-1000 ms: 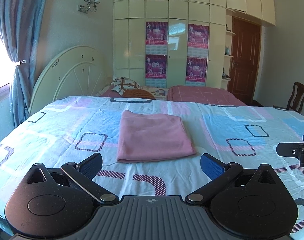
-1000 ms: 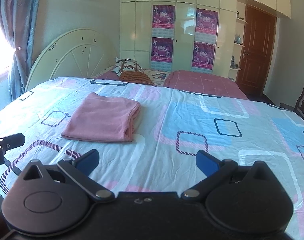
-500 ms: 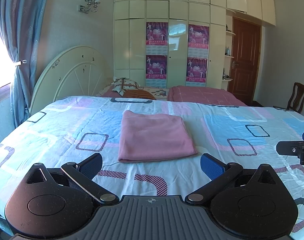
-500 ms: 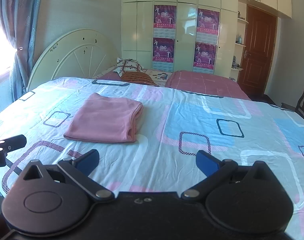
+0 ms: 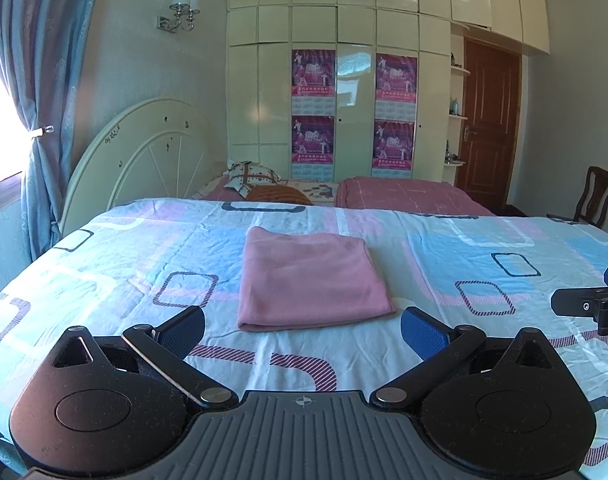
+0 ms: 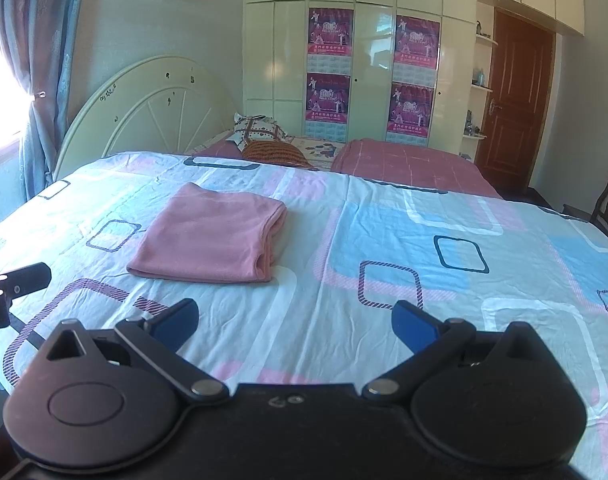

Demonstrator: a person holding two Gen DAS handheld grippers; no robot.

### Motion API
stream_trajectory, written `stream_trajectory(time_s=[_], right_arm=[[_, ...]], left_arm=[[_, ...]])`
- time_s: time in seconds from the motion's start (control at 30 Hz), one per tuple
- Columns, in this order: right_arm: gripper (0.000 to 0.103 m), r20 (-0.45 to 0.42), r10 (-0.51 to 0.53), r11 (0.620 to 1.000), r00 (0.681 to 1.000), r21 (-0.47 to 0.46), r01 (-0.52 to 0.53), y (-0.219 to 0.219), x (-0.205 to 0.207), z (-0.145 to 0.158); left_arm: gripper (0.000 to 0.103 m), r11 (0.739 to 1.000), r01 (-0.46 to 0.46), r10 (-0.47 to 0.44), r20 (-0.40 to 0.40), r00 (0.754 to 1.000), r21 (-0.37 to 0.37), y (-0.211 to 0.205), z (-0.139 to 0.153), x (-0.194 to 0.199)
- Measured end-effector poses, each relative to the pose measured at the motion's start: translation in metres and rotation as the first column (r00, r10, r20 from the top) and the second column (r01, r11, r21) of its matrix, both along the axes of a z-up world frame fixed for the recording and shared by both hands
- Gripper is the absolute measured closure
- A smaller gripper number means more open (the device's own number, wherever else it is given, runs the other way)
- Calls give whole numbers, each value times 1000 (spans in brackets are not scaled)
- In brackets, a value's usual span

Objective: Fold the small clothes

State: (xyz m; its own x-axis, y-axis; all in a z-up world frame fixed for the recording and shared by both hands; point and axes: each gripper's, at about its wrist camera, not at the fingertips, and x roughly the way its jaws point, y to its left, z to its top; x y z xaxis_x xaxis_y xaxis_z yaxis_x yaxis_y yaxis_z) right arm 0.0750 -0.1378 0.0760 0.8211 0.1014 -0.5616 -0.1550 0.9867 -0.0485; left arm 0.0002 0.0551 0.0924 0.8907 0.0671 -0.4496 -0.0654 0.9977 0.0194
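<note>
Both claws (left claw (image 5: 302, 330), right claw (image 6: 295, 322)) gape wide, empty, before a soft pink folded rectangle (image 5: 309, 280).

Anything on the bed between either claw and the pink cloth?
Nothing visible. The folded pink cloth lies flat on the patterned bedsheet, with only bare sheet between it and the open left claw. The open right claw sits to the cloth's right, again with only sheet between. Neither claw touches it.

Nothing you can read: print on the four purple posters (image 5: 313, 80) far ahead of your tool is too blurred, approx. unreadable.
</note>
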Motion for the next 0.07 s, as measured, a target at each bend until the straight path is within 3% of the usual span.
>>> stream_trajectory(time_s=[0.07], right_arm=[[0,0,1,1000,1000,2,-1,0,0,0]], left_arm=[[0,1000,1,-1,2,1000,2,0,1,0]])
